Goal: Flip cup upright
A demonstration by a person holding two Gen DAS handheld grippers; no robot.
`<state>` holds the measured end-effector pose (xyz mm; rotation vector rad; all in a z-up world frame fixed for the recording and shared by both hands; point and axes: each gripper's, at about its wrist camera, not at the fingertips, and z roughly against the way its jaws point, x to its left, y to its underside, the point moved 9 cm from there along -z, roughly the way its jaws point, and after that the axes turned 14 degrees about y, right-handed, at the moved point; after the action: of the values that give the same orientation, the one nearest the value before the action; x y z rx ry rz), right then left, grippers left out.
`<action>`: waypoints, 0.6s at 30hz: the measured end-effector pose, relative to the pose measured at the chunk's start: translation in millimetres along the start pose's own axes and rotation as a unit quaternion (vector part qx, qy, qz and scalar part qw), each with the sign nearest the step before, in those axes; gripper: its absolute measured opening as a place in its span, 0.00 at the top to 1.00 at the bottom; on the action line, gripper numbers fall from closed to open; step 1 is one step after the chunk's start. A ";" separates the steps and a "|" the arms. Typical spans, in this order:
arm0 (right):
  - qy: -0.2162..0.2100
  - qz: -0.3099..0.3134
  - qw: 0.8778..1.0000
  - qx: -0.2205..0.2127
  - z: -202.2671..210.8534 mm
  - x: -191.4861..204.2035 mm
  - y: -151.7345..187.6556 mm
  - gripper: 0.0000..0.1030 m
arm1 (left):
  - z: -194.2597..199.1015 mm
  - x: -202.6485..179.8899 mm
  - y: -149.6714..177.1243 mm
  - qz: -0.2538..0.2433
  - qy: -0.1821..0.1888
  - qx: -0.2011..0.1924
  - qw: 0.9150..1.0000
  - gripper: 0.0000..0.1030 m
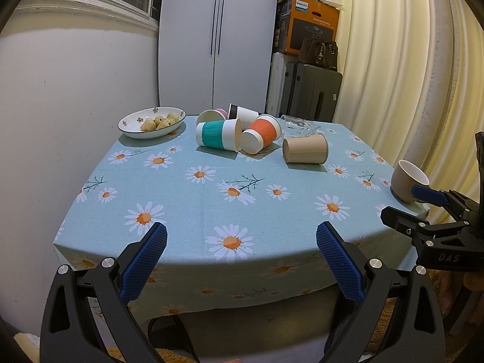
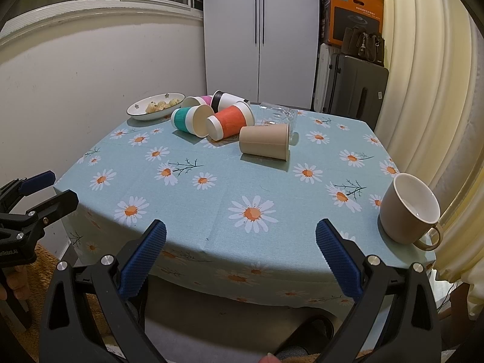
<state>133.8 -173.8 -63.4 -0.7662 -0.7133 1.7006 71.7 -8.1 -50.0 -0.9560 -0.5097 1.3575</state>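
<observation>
Several paper cups lie on their sides at the far middle of the table: a teal cup (image 1: 218, 135) (image 2: 189, 120), an orange cup (image 1: 261, 134) (image 2: 231, 122), a brown cup (image 1: 305, 148) (image 2: 264, 141), a black-and-white cup (image 1: 243, 114) (image 2: 228, 100) and a pink cup (image 1: 211, 115) (image 2: 198, 100). A clear glass (image 1: 298, 125) (image 2: 279, 115) lies behind the brown cup. A tan mug (image 1: 408, 184) (image 2: 408, 208) stands upright at the right edge. My left gripper (image 1: 242, 260) and right gripper (image 2: 241, 258) are open and empty at the table's near edge.
A bowl of food (image 1: 152, 122) (image 2: 155, 106) sits at the far left corner. The daisy tablecloth (image 1: 211, 205) covers the table. A white wardrobe (image 1: 217, 39), stacked suitcases and boxes (image 1: 311, 69) stand behind. Curtains (image 1: 408, 60) hang at the right.
</observation>
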 end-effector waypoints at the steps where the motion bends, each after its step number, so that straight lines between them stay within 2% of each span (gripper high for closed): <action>1: -0.001 -0.001 1.000 0.000 -0.7 -0.7 -0.1 0.05 | -1.0 -0.3 -1.3 0.002 0.006 0.004 1.000 0.06; 4: -0.006 -0.012 1.000 0.006 -3.0 -4.4 -1.4 0.05 | -0.8 3.4 -8.3 0.005 0.018 0.005 1.000 0.06; 8: -0.034 -0.038 0.998 0.022 -6.6 -8.4 -5.7 0.05 | -6.1 12.5 -24.7 0.001 0.040 0.020 0.999 0.06; 10: -0.056 -0.054 0.997 0.029 -8.6 -10.7 -11.0 0.05 | -11.9 15.8 -34.3 -0.013 0.053 0.033 0.998 0.06; 13: -0.081 -0.065 0.994 0.034 -10.2 -9.6 -21.5 0.05 | -27.1 21.2 -54.1 -0.066 0.072 0.063 0.993 0.06; 16: -0.112 -0.070 0.990 0.041 -12.5 -5.6 -32.1 0.05 | -49.7 24.1 -70.4 -0.139 0.089 0.106 0.981 0.06; 18: -0.131 -0.072 0.988 0.047 -15.2 -1.9 -38.3 0.05 | -68.0 29.1 -82.9 -0.198 0.092 0.136 0.966 0.06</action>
<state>168.4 -165.5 -42.6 -0.4182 -0.8408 1.7064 179.2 6.4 -26.2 -0.6991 -0.3392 0.9375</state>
